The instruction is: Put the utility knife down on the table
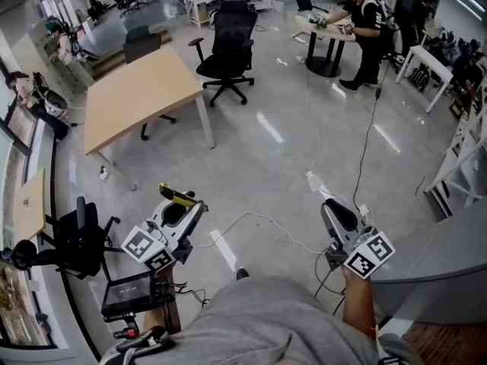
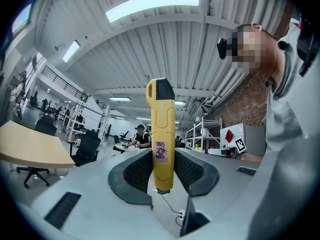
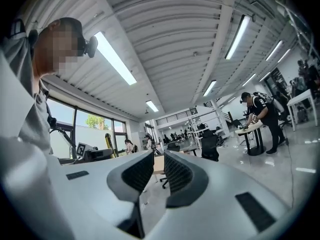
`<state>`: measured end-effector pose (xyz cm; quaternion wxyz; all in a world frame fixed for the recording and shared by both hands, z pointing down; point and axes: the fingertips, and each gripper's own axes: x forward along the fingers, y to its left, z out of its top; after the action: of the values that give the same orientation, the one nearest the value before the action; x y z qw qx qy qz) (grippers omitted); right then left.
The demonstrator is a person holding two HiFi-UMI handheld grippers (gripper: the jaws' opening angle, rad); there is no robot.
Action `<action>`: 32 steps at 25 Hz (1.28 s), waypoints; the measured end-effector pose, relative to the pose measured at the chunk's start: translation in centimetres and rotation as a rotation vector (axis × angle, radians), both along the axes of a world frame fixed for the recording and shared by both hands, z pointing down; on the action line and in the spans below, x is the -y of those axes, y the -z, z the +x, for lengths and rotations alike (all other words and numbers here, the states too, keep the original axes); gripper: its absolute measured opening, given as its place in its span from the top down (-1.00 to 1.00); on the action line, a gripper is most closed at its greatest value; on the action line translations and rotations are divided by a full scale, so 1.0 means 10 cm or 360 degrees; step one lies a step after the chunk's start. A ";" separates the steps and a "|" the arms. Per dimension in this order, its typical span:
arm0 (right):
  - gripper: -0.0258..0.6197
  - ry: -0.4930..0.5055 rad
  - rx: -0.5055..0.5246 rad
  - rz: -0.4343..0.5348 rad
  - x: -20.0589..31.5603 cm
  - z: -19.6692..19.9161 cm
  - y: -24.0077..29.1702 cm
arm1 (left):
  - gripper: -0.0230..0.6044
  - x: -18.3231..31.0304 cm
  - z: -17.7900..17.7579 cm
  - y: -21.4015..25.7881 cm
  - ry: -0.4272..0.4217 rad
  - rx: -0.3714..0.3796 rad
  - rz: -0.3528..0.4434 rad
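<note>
My left gripper (image 1: 181, 206) is shut on a yellow utility knife (image 1: 176, 197) with a black end, held over the grey floor at the head view's lower left. In the left gripper view the knife (image 2: 161, 129) stands upright between the dark pads (image 2: 136, 171) and juts well past the left gripper (image 2: 162, 170). The light wooden table (image 1: 141, 93) stands farther off, up and to the left; its top (image 2: 30, 149) shows at that view's left. My right gripper (image 1: 335, 210) hangs at lower right, jaws drawn together on nothing, as the right gripper view (image 3: 158, 170) confirms.
A black office chair (image 1: 228, 48) stands beside the table's far right corner, another chair (image 1: 80, 238) at lower left. Cables (image 1: 259, 220) trail across the floor between the grippers. A person works at a round table (image 1: 327, 30) at the back right. White shelving (image 1: 456, 175) lines the right side.
</note>
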<state>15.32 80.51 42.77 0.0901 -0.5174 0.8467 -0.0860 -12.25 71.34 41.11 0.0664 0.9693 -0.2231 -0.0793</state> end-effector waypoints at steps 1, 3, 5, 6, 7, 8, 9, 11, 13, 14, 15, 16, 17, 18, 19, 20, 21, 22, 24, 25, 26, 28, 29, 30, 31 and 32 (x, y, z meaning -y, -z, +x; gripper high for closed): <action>0.73 -0.0016 -0.0002 0.0004 0.09 -0.02 0.00 | 0.52 0.12 -0.02 0.00 -0.0011 -0.0006 0.0005; 0.73 -0.0042 -0.0003 0.0011 0.25 -0.06 -0.01 | 0.53 0.31 -0.04 -0.02 -0.0037 -0.0020 0.0011; 0.73 -0.0060 0.0004 0.0000 0.35 -0.10 -0.05 | 0.53 0.44 -0.05 -0.08 -0.0058 -0.0021 0.0001; 0.73 -0.0066 0.0006 -0.0013 0.38 -0.12 -0.07 | 0.52 0.50 -0.05 -0.11 -0.0067 -0.0021 -0.0009; 0.73 -0.0067 0.0004 -0.0026 0.41 -0.14 -0.09 | 0.52 0.55 -0.05 -0.12 -0.0074 -0.0024 -0.0019; 0.73 -0.0068 0.0001 -0.0035 0.44 -0.14 -0.10 | 0.52 0.59 -0.04 -0.13 -0.0082 -0.0027 -0.0028; 0.73 -0.0072 -0.0002 -0.0040 0.48 -0.13 -0.10 | 0.53 0.64 -0.02 -0.13 -0.0089 -0.0029 -0.0033; 0.73 -0.0084 -0.0002 -0.0046 0.58 -0.07 -0.09 | 0.52 0.75 0.03 -0.15 -0.0100 -0.0022 -0.0043; 0.73 -0.0086 0.0004 -0.0056 0.70 -0.01 -0.09 | 0.52 0.89 0.10 -0.19 -0.0104 -0.0012 -0.0060; 0.73 -0.0082 0.0006 -0.0061 0.77 0.02 -0.09 | 0.52 0.97 0.14 -0.19 -0.0105 -0.0008 -0.0065; 0.73 -0.0077 0.0008 -0.0065 0.87 0.07 -0.09 | 0.52 1.05 0.19 -0.18 -0.0104 -0.0005 -0.0067; 0.73 -0.0070 0.0012 -0.0069 0.97 0.12 -0.09 | 0.52 1.13 0.23 -0.16 -0.0099 -0.0002 -0.0066; 0.73 -0.0060 0.0015 -0.0074 1.08 0.19 -0.08 | 0.53 1.22 0.28 -0.15 -0.0088 0.0001 -0.0068; 0.73 -0.0044 0.0017 -0.0077 1.18 0.25 -0.08 | 0.52 1.30 0.33 -0.15 -0.0072 0.0004 -0.0074; 0.73 -0.0022 0.0016 -0.0078 1.27 0.31 -0.07 | 0.52 1.36 0.38 -0.15 -0.0052 0.0006 -0.0082; 0.73 0.0003 0.0013 -0.0073 1.35 0.38 -0.06 | 0.52 1.40 0.43 -0.15 -0.0029 0.0007 -0.0090; 0.73 0.0027 0.0008 -0.0061 1.42 0.45 -0.03 | 0.52 1.43 0.49 -0.15 -0.0006 0.0007 -0.0092; 0.73 0.0048 0.0004 -0.0043 1.49 0.55 0.00 | 0.52 1.46 0.57 -0.13 0.0016 0.0006 -0.0088; 0.73 0.0086 0.0008 -0.0008 1.65 0.75 0.05 | 0.52 1.53 0.74 -0.06 0.0059 0.0010 -0.0064; 0.73 0.0110 0.0014 0.0002 1.73 0.84 0.06 | 0.53 1.57 0.83 -0.02 0.0079 0.0012 -0.0052; 0.73 0.0137 0.0018 0.0005 1.80 0.92 0.06 | 0.53 1.61 0.92 0.02 0.0098 0.0013 -0.0041; 0.73 0.0188 0.0020 -0.0005 1.95 1.08 0.04 | 0.52 1.71 1.11 0.06 0.0132 0.0015 -0.0028; 0.73 0.0209 0.0024 -0.0013 2.02 1.17 0.02 | 0.52 1.76 1.21 0.08 0.0146 0.0017 -0.0026; 0.73 0.0227 0.0032 -0.0020 2.07 1.26 0.00 | 0.53 1.79 1.31 0.09 0.0158 0.0018 -0.0026; 0.73 0.0244 0.0040 -0.0025 2.11 1.36 -0.01 | 0.52 1.81 1.40 0.09 0.0170 0.0019 -0.0029; 0.73 0.0260 0.0045 -0.0028 2.15 1.45 -0.01 | 0.53 1.83 1.49 0.09 0.0185 0.0019 -0.0033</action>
<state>29.85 59.03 42.91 0.0902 -0.4461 0.8839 -0.1077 2.68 52.99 40.18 0.0704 0.9544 -0.2801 -0.0749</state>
